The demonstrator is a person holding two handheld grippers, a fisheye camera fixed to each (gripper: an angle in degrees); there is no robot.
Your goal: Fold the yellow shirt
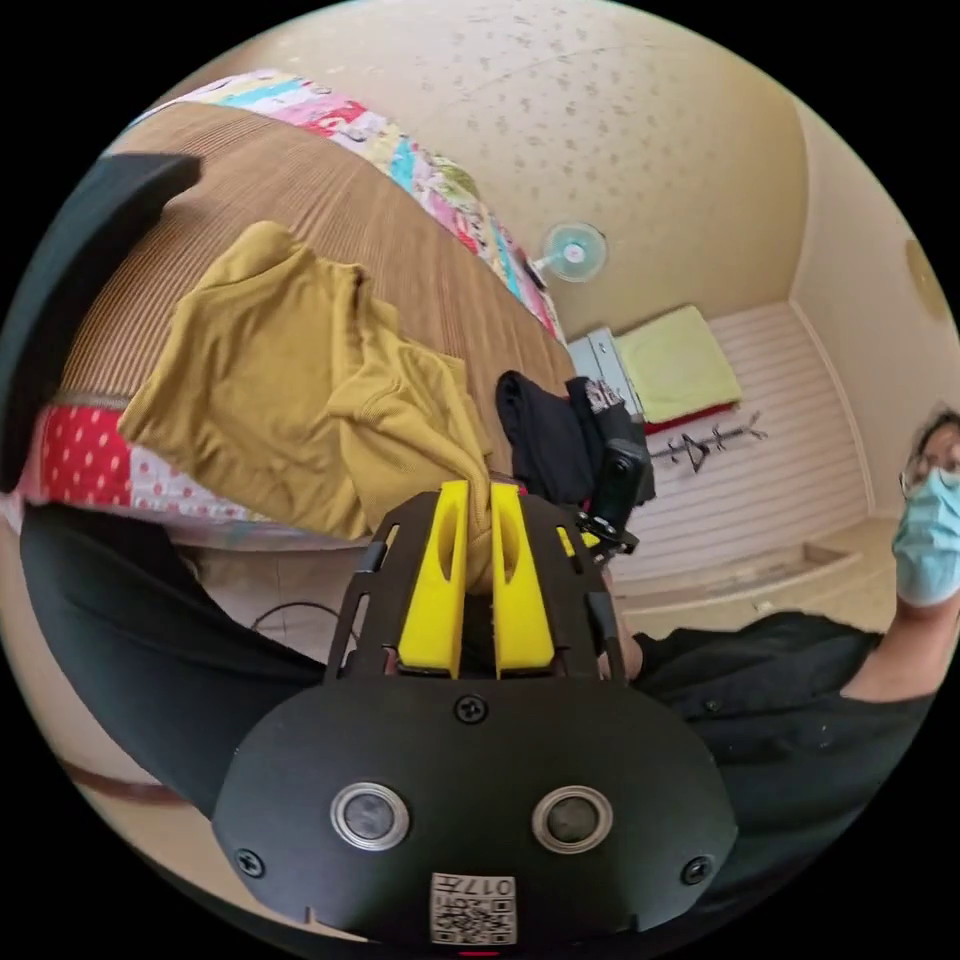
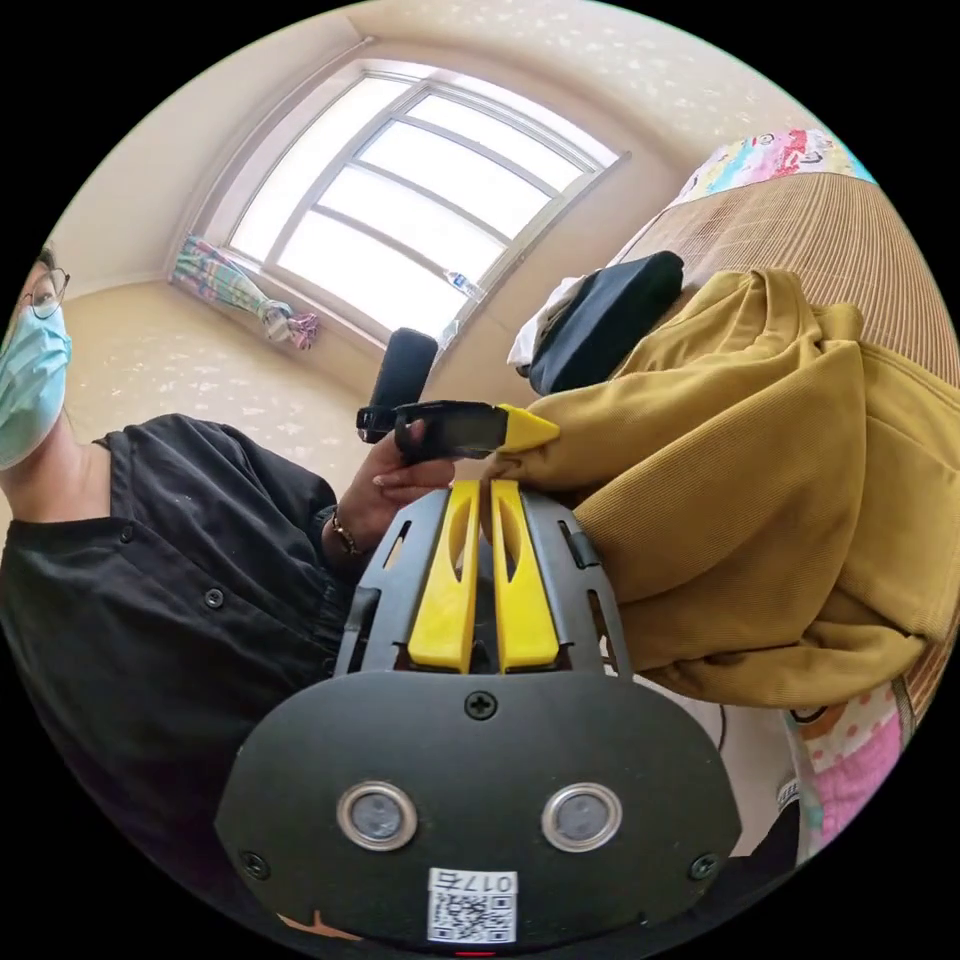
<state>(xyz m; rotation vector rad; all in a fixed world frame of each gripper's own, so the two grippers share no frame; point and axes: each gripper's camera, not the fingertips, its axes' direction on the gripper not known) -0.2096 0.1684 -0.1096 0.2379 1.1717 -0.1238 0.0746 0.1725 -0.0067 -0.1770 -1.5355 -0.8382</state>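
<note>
Both views close over their jaws, facing opposite ways, sharing the yellow shirt (image 1: 300, 390) on the bed (image 1: 400, 250)

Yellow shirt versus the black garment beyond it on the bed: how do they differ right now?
The yellow shirt is mustard and crumpled, hanging partly over the bed edge; the black garment is dark and bunched in a smaller heap. The yellow shirt is pinched in the left hand-held gripper, with the right hand-held gripper closed at its edge; the black garment lies untouched. Both rest on the brown striped mat.
</note>
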